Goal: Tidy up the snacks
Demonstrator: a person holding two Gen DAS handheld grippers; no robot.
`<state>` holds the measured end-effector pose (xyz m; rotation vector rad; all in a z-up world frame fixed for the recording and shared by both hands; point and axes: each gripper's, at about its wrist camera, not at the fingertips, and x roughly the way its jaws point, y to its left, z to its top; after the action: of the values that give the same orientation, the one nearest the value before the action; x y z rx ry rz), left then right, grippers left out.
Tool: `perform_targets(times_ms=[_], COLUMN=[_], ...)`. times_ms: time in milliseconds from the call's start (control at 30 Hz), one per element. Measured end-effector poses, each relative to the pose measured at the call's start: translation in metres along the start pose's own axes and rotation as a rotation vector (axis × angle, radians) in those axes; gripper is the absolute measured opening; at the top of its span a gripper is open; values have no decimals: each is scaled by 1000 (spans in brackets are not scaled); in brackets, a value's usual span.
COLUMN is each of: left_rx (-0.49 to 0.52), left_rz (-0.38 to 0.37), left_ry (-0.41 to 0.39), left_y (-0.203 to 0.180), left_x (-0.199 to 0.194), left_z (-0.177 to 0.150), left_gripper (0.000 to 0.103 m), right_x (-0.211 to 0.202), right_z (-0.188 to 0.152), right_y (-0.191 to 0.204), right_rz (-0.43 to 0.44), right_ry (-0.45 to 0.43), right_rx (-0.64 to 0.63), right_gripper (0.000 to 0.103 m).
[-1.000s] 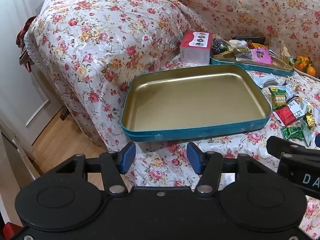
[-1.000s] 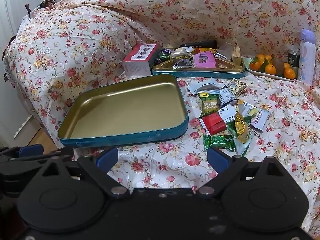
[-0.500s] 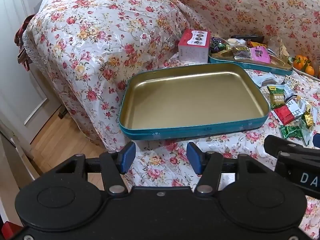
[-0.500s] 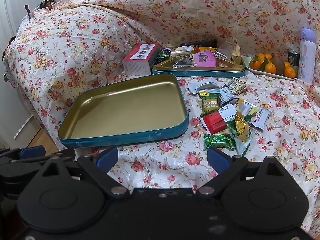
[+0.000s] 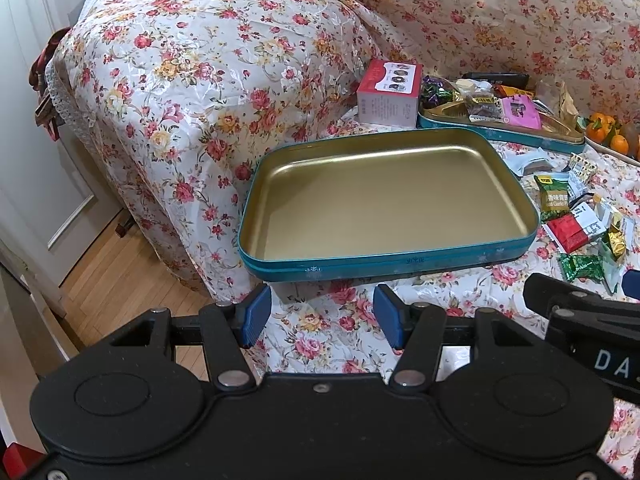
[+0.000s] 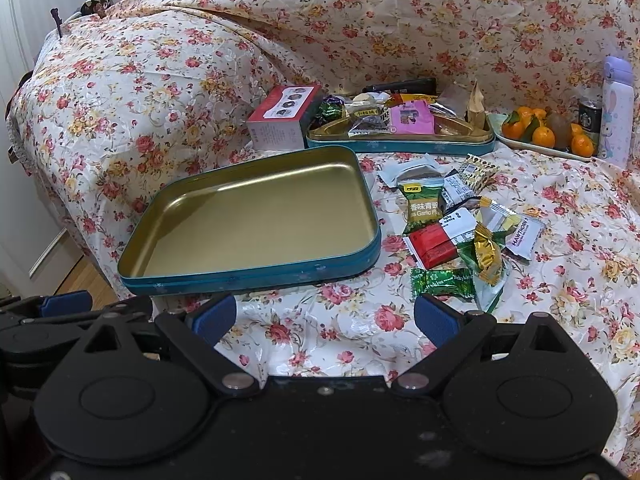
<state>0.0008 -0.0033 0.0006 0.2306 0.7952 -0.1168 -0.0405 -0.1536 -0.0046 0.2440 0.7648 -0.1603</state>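
Jaws on the left gripper [image 5: 320, 312] stand apart with nothing between them, hovering just short of the near rim of the empty tin tray [image 5: 384, 258], which lies on the floral cloth [image 5: 328, 328]. From the left wrist view, the loose snacks [image 5: 576, 224] lie just beside the tray's right end, and part of the right gripper [image 5: 580, 312] shows at the lower right. Behind the tray stand a red-and-white box [image 5: 388, 94] and a second tin [image 5: 500, 128] that already has packets in it.

From the right wrist view, the right gripper [image 6: 324, 318] has its jaws spread wide and empty too, low over the cloth in front of the tray's near right corner. The snack pile is close ahead and to the right: a green wrapped candy [image 6: 442, 282] nearest, a red packet [image 6: 432, 244] behind it, a gold-wrapped sweet [image 6: 486, 254] alongside. A plate of oranges [image 6: 540, 132] and a lilac bottle [image 6: 616, 112] sit far right.

No snack appears to be in the tray yet, so sorting seems to be at its start. The likely next move is for the right gripper to reach forward and right, close on the green candy by its flat body, and carry it left into the tray; thin slippery wrappers call for a low, square approach.
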Motion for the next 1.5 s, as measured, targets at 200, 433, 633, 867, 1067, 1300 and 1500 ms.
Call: perform_targets(times_ms=[200,433,633,867,1067,1300,1500], left_rx=[0,-2,-3,-4,-6,23,70], left_rz=[1,-1,-2,-2,-3,-24,-74], left_ry=[2,5,5,4,10,14,23], left_y=[1,0,3,3,1,-10,-34], left_x=[1,2,1,1,3,5,9], left_z=[-1,2,0,0,-2,-3,0], left_gripper=[62,62,62,62,62,57,57], right_x=[0,0,0,0,1,3,6], right_z=[0,0,0,0,-2,-4,-8], right_y=[0,3,2,3,5,-10,-45], right_rz=[0,-1,-1,0,-1,-34,-96], right_ry=[0,1,3,4,8,17,30], right_rx=[0,-1,0,0,3,43,124], right_gripper=[101,101,101,101,101,101,98])
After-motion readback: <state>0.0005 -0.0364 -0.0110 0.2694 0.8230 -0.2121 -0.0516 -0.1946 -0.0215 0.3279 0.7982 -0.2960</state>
